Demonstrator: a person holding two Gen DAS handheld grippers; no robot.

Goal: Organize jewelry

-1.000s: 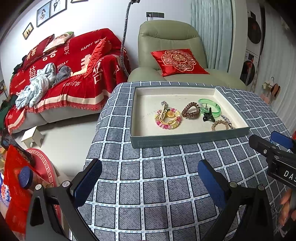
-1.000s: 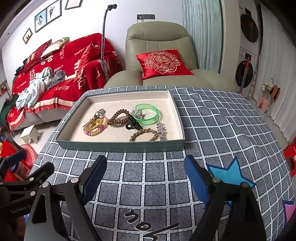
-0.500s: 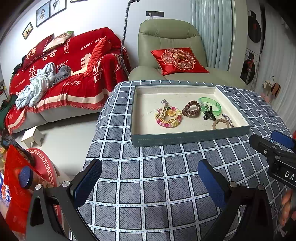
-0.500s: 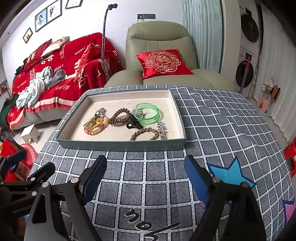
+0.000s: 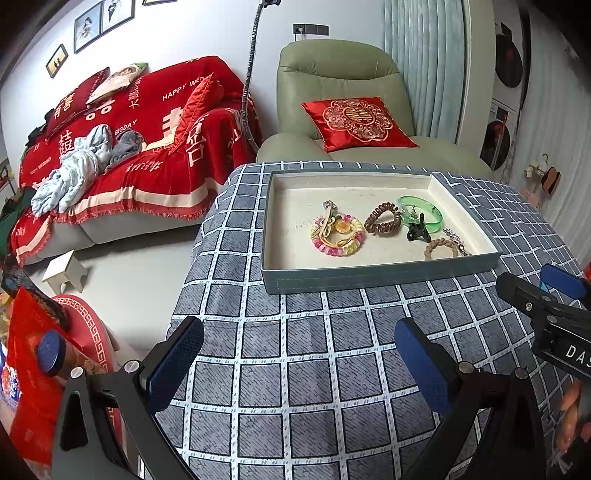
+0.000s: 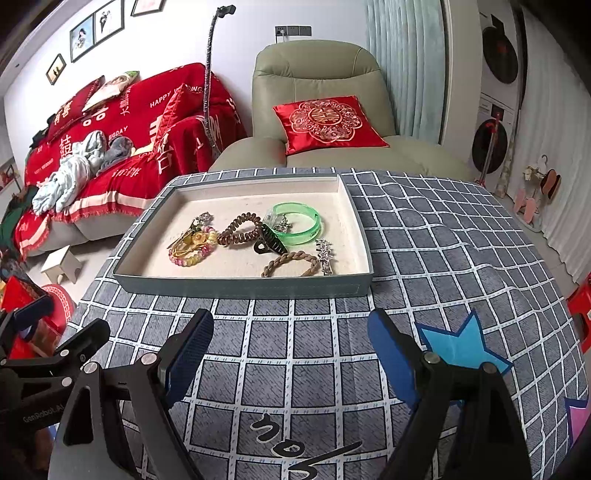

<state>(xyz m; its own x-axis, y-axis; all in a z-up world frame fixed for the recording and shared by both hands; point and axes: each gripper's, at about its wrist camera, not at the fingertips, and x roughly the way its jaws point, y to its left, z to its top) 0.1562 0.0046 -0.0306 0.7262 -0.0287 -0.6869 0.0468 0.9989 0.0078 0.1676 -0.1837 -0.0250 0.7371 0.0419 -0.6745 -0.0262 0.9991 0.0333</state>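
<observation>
Black-framed left tool [image 5: 295, 354]; blue pads [image 5: 173, 363]; silver screws.

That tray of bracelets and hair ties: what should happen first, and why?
Probably ease the right tool forward toward the braided bracelet. Both tools hang open and empty short of the tray, and that bracelet lies nearest its front wall, on the right tool's side.

This is a home living room. A sofa [image 5: 122, 155] with a red cover stands by the wall, beside it a green armchair [image 6: 317, 110] with a red cushion [image 6: 325, 122]. Framed photos [image 5: 103, 22] hang above, and a curtain [image 6: 402, 66] covers the window.
</observation>
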